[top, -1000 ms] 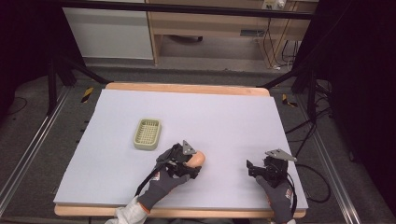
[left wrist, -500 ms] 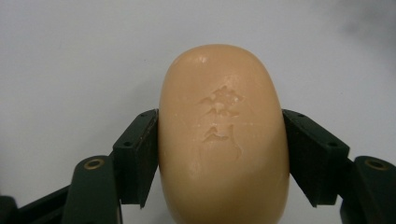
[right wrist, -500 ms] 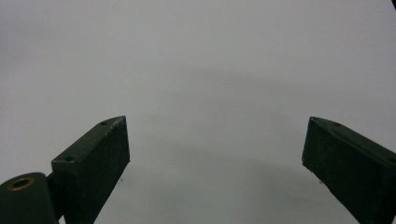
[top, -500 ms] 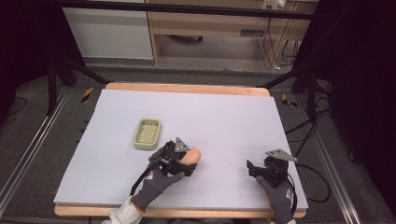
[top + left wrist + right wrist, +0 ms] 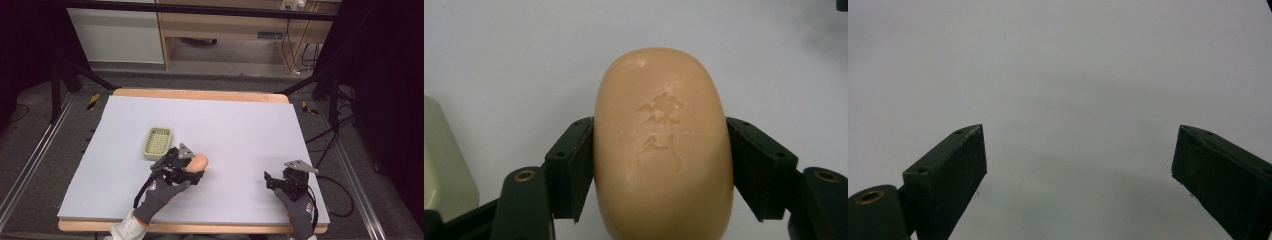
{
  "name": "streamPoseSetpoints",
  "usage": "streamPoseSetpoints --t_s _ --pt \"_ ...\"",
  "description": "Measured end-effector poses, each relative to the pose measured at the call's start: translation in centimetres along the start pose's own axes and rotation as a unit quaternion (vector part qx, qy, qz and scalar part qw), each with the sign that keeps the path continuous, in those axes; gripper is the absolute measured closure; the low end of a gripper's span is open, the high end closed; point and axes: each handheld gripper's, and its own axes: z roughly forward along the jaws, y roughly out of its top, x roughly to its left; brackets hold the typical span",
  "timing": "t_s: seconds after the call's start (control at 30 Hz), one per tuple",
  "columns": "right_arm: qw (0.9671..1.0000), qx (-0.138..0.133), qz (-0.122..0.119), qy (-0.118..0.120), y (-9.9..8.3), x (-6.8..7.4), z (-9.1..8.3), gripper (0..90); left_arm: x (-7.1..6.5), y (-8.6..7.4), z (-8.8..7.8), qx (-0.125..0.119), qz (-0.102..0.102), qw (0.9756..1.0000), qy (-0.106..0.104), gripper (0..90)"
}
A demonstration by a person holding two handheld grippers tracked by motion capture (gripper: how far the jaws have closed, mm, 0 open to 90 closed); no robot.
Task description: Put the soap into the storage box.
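Note:
An orange oval bar of soap (image 5: 663, 145) with an embossed mark sits squeezed between my left gripper's (image 5: 659, 165) two black jaws. From above, that left gripper (image 5: 192, 167) holds the soap (image 5: 199, 161) just right of a pale green slotted soap dish (image 5: 157, 142) on the white table. A corner of the dish (image 5: 441, 165) shows at the left edge of the left gripper view. My right gripper (image 5: 272, 181) rests near the table's front right, and its jaws (image 5: 1078, 170) stand wide apart over bare table surface.
The white sheet (image 5: 240, 130) covers a wooden-edged table (image 5: 200, 94). Black stand legs and cables lie on the floor around it, with a cable (image 5: 345, 195) trailing off the right side. Cabinets stand beyond the far edge.
My left gripper has carried the soap forward and a little left, closer to the soap dish. The right gripper has stayed where it was.

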Motion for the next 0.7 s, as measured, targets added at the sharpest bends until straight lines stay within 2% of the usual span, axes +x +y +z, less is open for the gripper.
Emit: streamPoseSetpoints --t_s 0.4,0.7 --pt "1.0 0.001 0.001 -0.001 0.0 0.1 0.0 7.7 1.4 0.3 -1.4 -0.016 -0.011 0.9997 0.014 31.5" --pt "1.0 0.001 -0.001 -0.001 0.0 0.1 0.1 7.7 2.7 0.3 -2.1 -0.027 -0.03 0.9988 0.027 31.5"
